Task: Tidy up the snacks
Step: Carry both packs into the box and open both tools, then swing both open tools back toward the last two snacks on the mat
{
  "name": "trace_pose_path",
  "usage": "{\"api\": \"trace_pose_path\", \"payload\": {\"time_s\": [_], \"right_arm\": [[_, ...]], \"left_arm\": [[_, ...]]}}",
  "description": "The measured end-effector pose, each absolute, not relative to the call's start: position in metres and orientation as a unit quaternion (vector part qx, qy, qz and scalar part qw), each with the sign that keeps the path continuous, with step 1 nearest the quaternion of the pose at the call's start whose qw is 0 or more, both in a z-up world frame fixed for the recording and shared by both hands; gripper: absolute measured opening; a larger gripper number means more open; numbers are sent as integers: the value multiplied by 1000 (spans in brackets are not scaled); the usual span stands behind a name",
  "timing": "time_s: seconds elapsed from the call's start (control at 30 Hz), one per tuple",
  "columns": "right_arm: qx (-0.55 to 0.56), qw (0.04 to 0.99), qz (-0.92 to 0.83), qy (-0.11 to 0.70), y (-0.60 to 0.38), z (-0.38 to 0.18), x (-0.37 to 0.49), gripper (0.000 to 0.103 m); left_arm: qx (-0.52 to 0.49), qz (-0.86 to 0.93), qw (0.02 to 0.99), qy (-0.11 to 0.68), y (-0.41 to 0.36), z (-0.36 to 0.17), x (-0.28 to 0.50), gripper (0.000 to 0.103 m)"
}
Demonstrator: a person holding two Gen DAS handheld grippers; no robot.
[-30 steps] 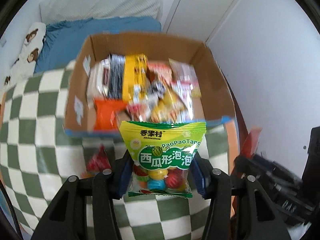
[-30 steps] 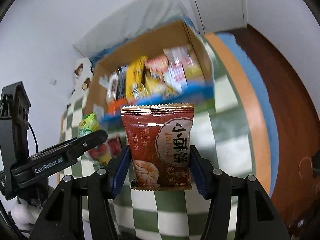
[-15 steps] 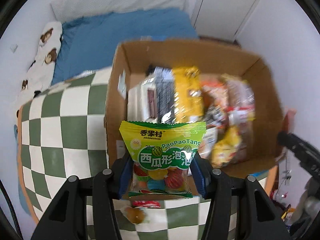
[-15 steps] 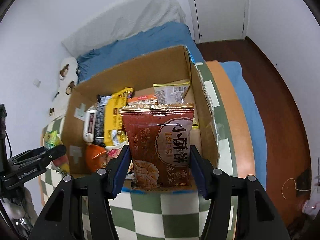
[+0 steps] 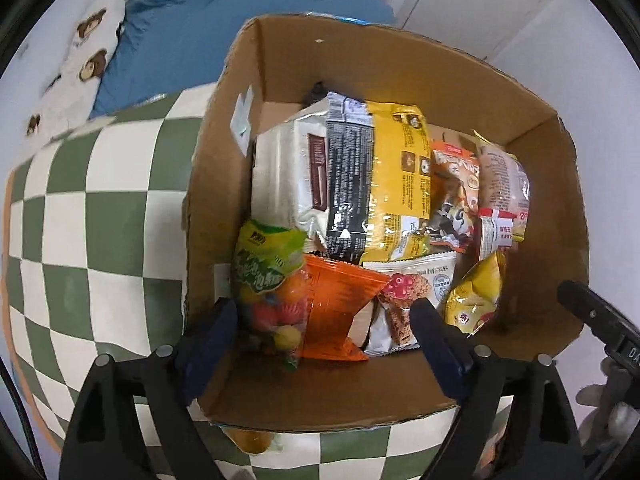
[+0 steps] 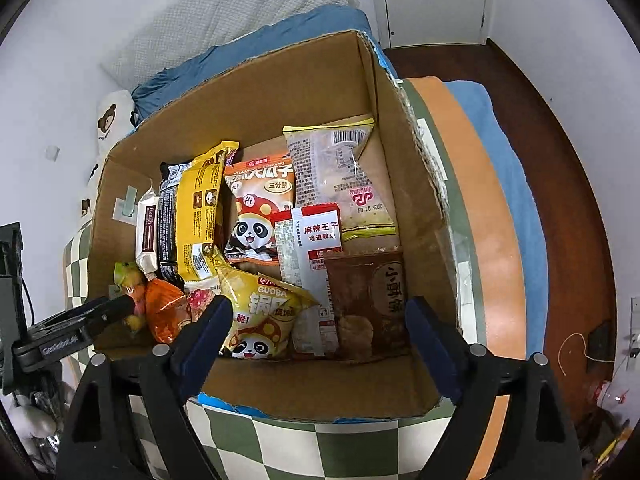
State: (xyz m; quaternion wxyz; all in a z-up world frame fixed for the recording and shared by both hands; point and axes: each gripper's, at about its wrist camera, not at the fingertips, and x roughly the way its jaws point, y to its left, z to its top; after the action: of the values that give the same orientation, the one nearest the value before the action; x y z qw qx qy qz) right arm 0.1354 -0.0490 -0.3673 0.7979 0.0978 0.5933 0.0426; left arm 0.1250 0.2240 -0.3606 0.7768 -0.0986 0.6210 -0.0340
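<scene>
A cardboard box full of snack packets stands on a green and white checked cloth. My left gripper hovers over the box's near left corner, its jaws opening. The green bag of coloured candy balls stands loose in that corner beside the left fingertip, slightly blurred. My right gripper is over the near right part of the box, jaws opening too. The brown biscuit packet lies below it among the snacks, free of both pads.
Inside the box are a yellow packet, an orange packet, panda packets and others. A loose candy lies on the cloth before the box. Behind are a blue bed and a door; wooden floor lies to the right.
Both grippers moved forward over the box and opened. The green candy bag and the brown biscuit packet left the jaws and now sit in the box.
</scene>
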Motion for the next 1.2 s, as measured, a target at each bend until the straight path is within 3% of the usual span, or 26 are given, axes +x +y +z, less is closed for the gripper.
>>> {"api": "trace_pose_path", "payload": {"time_s": [0.73,1.2], "right_arm": [[26,841,21,539,-24,-334,87,97],[8,891,10,454,-29,-266,14,98]], "left_arm": [[-36,31,848,527,194,-309,76,89],[-36,11,901,432,179,-236,6,89]]}}
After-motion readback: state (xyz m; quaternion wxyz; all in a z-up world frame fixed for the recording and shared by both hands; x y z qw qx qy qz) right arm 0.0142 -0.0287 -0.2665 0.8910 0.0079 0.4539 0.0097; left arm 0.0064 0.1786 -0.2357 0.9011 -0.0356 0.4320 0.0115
